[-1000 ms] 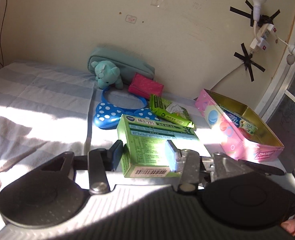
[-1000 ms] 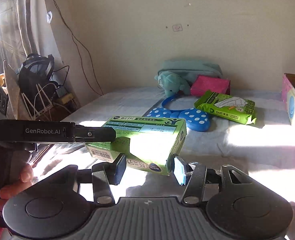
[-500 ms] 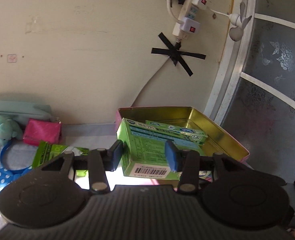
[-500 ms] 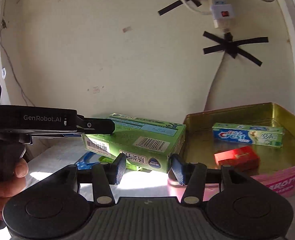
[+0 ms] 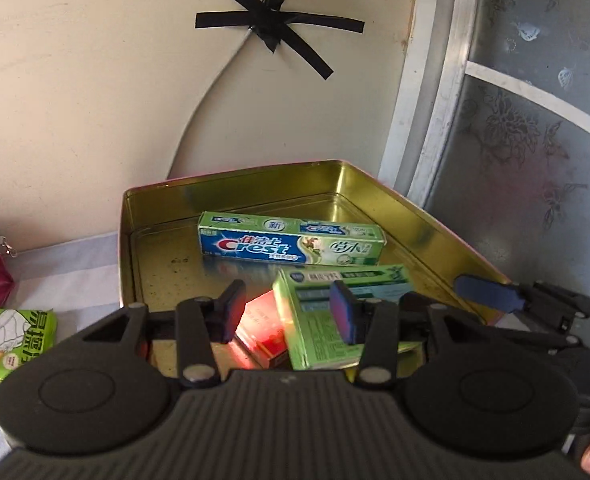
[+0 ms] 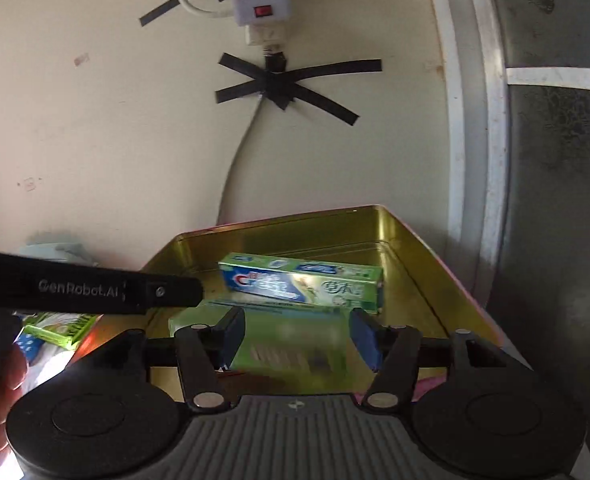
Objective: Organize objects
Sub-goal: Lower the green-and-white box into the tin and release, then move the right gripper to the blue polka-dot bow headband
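Tin (image 5: 379, 196) left half bare, passable; toothpaste box (image 5: 291, 244) blocks its back, green box (image 5: 335, 320) and red box (image 5: 261, 334) its front right.

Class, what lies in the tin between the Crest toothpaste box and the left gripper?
In the left wrist view: a red box and a green box, inside the tin.

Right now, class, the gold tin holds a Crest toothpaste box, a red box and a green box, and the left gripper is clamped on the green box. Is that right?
Not quite. The left wrist view shows the left gripper open, the green box released, leaning on the red box in the tin, near the Crest toothpaste box.
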A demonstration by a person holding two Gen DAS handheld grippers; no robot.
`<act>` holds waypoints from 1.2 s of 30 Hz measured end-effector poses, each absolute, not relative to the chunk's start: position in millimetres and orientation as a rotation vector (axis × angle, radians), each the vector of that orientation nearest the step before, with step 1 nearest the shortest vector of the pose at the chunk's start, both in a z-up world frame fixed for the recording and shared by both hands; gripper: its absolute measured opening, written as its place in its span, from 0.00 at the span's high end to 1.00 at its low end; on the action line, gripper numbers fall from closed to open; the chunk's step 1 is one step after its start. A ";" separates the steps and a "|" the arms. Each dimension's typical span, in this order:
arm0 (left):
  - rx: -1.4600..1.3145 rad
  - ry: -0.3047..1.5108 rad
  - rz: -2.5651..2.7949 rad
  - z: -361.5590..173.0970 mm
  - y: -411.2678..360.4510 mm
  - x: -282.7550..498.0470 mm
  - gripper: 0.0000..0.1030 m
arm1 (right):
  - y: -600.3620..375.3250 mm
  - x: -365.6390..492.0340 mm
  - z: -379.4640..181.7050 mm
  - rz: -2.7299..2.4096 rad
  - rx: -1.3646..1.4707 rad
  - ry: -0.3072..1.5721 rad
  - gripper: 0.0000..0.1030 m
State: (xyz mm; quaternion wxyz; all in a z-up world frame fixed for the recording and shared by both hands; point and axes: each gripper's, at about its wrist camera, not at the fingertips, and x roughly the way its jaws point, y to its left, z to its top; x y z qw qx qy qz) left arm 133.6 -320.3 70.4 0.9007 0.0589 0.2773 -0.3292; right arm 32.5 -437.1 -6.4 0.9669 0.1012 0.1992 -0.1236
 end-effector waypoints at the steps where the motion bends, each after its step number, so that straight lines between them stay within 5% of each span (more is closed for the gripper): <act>1: 0.129 0.568 -0.679 70.3 -316.8 131.8 0.53 | -440.7 32.7 -7.4 -0.250 0.217 0.404 0.47; 36: 0.051 0.610 -0.265 30.9 -70.5 122.1 0.50 | -268.3 19.7 22.1 0.034 0.148 0.406 0.47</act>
